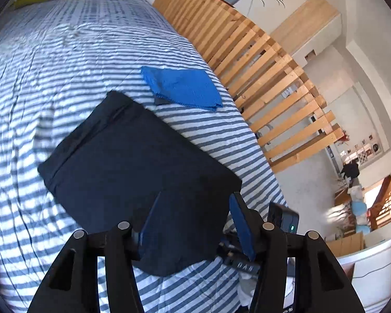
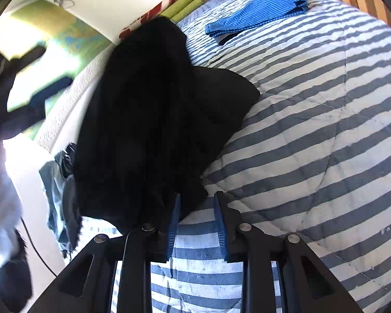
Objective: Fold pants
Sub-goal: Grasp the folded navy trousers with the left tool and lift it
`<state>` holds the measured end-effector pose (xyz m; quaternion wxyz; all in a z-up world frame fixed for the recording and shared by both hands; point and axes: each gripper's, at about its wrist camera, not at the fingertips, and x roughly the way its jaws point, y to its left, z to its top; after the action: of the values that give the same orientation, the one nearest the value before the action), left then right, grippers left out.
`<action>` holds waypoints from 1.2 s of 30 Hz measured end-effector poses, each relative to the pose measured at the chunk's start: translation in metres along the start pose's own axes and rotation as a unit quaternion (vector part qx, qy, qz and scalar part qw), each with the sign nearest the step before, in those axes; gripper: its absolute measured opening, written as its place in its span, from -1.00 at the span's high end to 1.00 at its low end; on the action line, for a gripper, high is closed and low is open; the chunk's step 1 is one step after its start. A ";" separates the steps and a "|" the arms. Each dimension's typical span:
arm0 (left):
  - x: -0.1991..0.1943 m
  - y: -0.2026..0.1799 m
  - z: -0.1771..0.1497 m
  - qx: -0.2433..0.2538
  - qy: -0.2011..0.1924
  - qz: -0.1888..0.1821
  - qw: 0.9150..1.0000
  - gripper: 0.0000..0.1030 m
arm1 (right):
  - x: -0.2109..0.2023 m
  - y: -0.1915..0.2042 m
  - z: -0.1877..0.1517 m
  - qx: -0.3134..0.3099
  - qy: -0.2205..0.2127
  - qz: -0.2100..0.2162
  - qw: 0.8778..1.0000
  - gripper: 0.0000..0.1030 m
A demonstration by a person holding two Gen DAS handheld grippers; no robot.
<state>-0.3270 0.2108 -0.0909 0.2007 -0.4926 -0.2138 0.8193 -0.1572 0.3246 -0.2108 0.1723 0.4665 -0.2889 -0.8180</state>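
On the blue-and-white striped quilt (image 1: 52, 83) the dark folded pants (image 1: 133, 172) lie flat in the left wrist view, their near edge between the spread pads of the left gripper (image 1: 195, 224), which do not press the cloth. Farther and to the right lies a folded blue cloth (image 1: 182, 88) near the wooden slatted rail (image 1: 260, 60). In the right wrist view the pants (image 2: 156, 120) lie left of the right gripper (image 2: 196, 224), whose jaws stand slightly apart over bare quilt, holding nothing.
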 end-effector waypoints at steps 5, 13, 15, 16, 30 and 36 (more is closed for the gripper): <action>0.042 0.043 -0.058 -0.022 0.052 -0.018 0.998 0.05 | -0.005 -0.019 0.006 0.060 0.000 0.031 0.998 0.53; 0.072 0.008 -0.104 0.068 0.040 0.018 0.997 0.13 | -0.046 -0.024 0.013 0.089 -0.075 -0.013 0.993 0.50; 0.053 0.006 -0.091 0.072 0.010 0.018 0.997 0.12 | -0.053 -0.023 0.019 0.083 -0.093 -0.036 0.992 0.47; 0.042 0.004 -0.081 0.088 -0.017 0.036 0.995 0.08 | -0.054 -0.023 0.022 0.082 -0.095 -0.044 0.991 0.39; 0.056 0.133 0.038 0.019 -0.043 0.153 0.987 0.16 | -0.047 -0.017 0.040 0.097 -0.107 0.041 0.989 -0.12; 0.045 0.160 0.029 0.026 -0.034 0.140 0.989 0.95 | -0.022 0.007 0.045 0.035 -0.070 -0.016 0.997 0.35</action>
<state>-0.3917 0.0978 -0.1989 0.0894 -0.4838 -0.1278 0.8611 -0.1844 0.3457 -0.1741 0.1221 0.4188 -0.3215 -0.8404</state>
